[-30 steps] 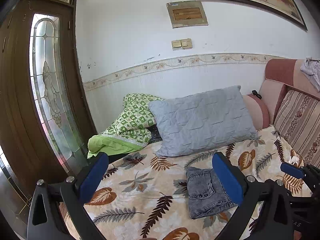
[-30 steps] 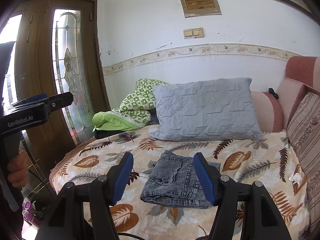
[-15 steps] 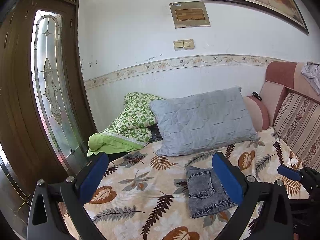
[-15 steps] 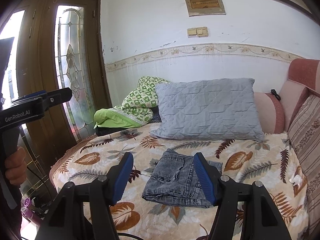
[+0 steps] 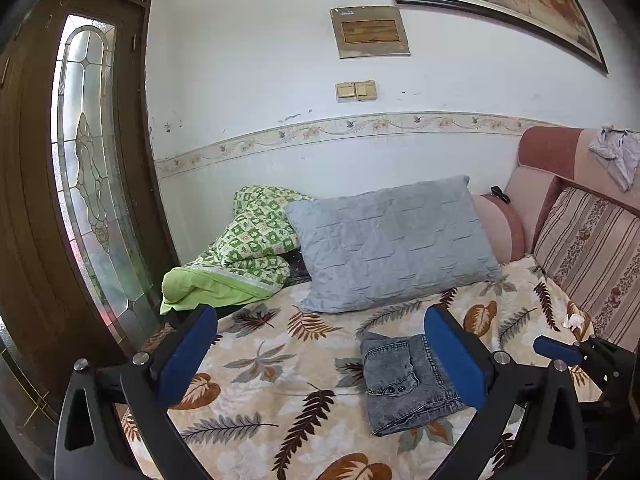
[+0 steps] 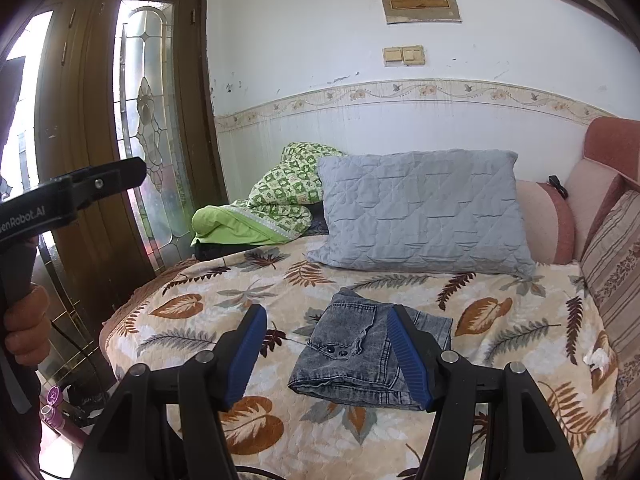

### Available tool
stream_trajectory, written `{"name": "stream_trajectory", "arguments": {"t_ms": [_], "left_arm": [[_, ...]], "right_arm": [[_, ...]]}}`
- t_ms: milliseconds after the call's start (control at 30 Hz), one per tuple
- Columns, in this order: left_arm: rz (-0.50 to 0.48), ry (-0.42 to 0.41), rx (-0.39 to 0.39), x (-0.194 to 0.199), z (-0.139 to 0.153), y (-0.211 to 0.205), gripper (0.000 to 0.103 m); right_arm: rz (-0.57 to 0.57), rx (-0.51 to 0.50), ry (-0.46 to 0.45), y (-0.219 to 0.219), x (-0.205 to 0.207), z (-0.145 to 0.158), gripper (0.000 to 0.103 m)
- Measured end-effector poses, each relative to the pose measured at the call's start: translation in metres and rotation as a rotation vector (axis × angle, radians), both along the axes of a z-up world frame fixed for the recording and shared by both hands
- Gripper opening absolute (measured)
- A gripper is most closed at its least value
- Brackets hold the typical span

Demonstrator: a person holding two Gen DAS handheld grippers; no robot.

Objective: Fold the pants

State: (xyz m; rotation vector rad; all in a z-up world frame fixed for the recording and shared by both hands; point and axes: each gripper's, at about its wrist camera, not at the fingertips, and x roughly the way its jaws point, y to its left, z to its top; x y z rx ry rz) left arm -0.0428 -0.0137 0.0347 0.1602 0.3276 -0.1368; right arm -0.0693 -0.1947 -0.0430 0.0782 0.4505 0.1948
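Observation:
Grey denim pants [image 5: 404, 380] lie folded into a compact rectangle on the leaf-print bedspread [image 5: 280, 368]; they also show in the right wrist view [image 6: 360, 356]. My left gripper [image 5: 320, 352] is open and empty, held back above the bed to the left of the pants. My right gripper [image 6: 326, 350] is open and empty, held back from the pants, which appear between its blue fingers. The right gripper's tip shows at the right edge of the left wrist view [image 5: 560, 350]. The left gripper's body shows at the left of the right wrist view [image 6: 72, 196].
A grey quilted pillow [image 6: 420, 212] leans at the back of the bed. A green patterned blanket [image 6: 272, 204] is bunched beside it. A striped cushion [image 5: 588, 256] lines the right side. A wooden door with leaded glass [image 5: 80, 200] stands left. A crumpled tissue [image 6: 598, 358] lies at right.
Both grippers have drawn back slightly from the bed; the view widened a little. The pants have not moved.

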Motion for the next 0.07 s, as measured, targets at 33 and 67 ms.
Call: {"name": "stream_trajectory", "arguments": {"t_ms": [33, 67], "left_arm": [[0.0, 0.001, 0.001, 0.0016, -0.0016, 0.0, 0.103], [0.004, 0.004, 0.004, 0.0034, -0.003, -0.0002, 0.103]], "right_arm": [[-0.001, 0.001, 0.003, 0.0003, 0.0002, -0.0007, 0.066], [-0.001, 0.003, 0.005, 0.0, 0.001, -0.0016, 0.066]]}}
